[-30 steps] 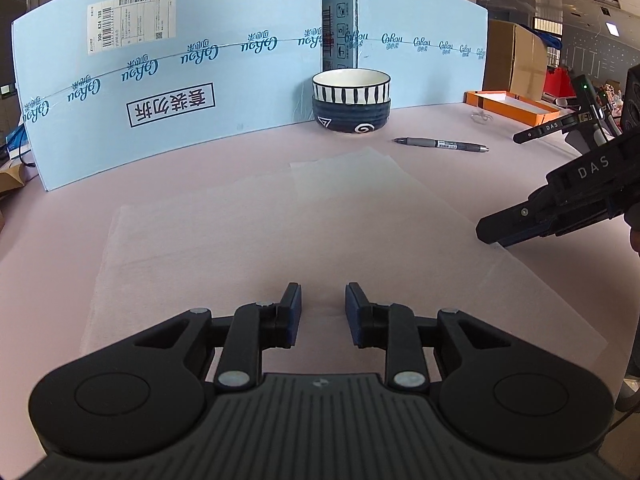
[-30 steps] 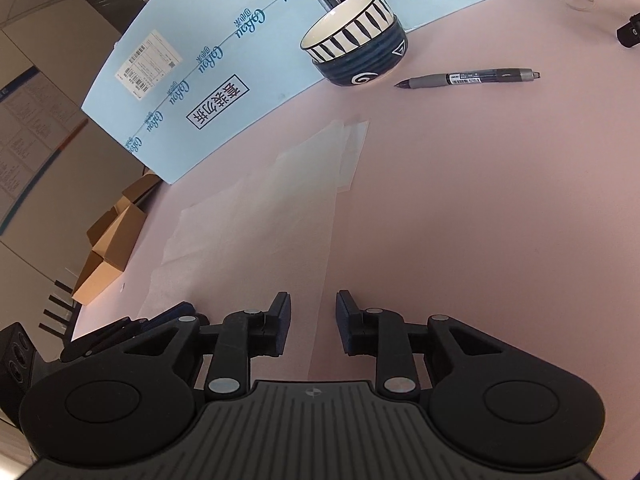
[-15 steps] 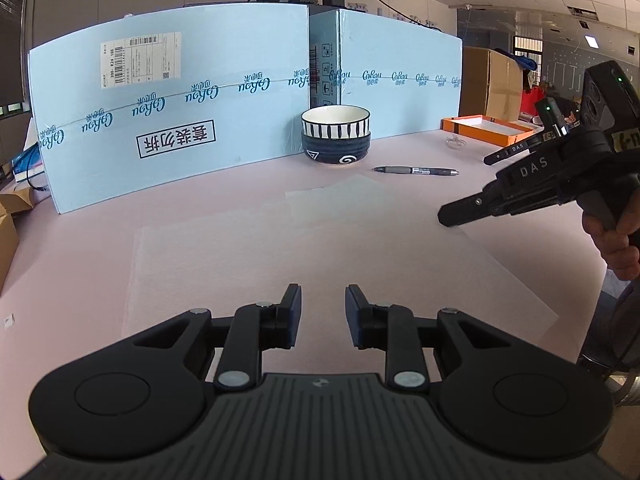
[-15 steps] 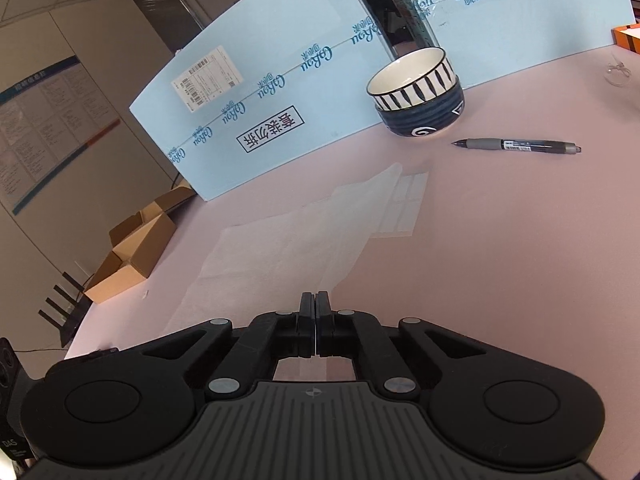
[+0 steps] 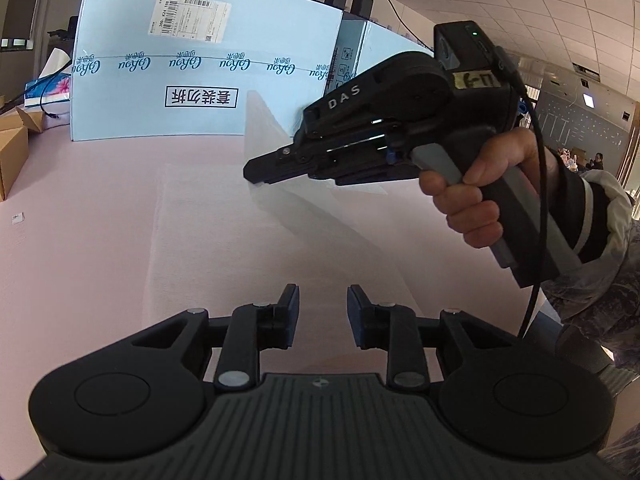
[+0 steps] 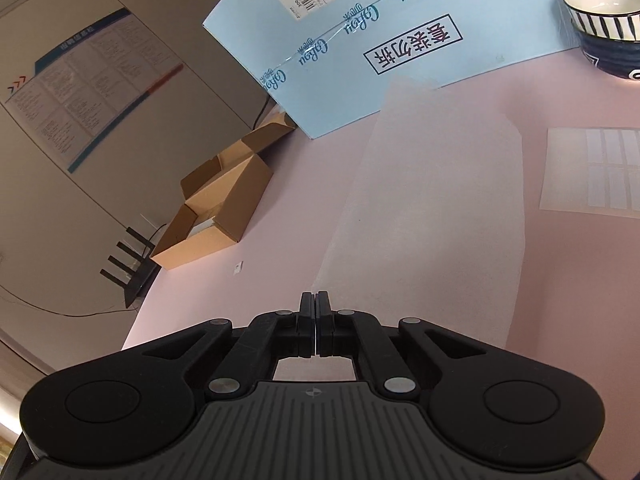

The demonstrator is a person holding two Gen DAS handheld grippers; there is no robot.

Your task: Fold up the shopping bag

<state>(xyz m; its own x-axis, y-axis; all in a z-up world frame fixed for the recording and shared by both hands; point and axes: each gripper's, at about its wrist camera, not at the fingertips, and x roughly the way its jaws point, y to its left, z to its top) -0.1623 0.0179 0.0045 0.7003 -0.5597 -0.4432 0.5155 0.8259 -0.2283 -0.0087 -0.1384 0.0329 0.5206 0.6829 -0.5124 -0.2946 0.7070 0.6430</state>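
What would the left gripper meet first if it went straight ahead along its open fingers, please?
Probably the shopping bag, lifted across its path by the right gripper. The left gripper is open with bare pink table beneath; depth is hard to judge.

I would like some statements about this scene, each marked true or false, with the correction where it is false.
1. The right gripper is shut on the bag. True.
2. The left gripper is shut. False: its jaws stand apart and hold nothing.
3. The whole bag lies flat on the table. False: one part is lifted.
4. A striped bowl stands near the blue board. True.
5. The cardboard box is closed. False: its flaps are open.
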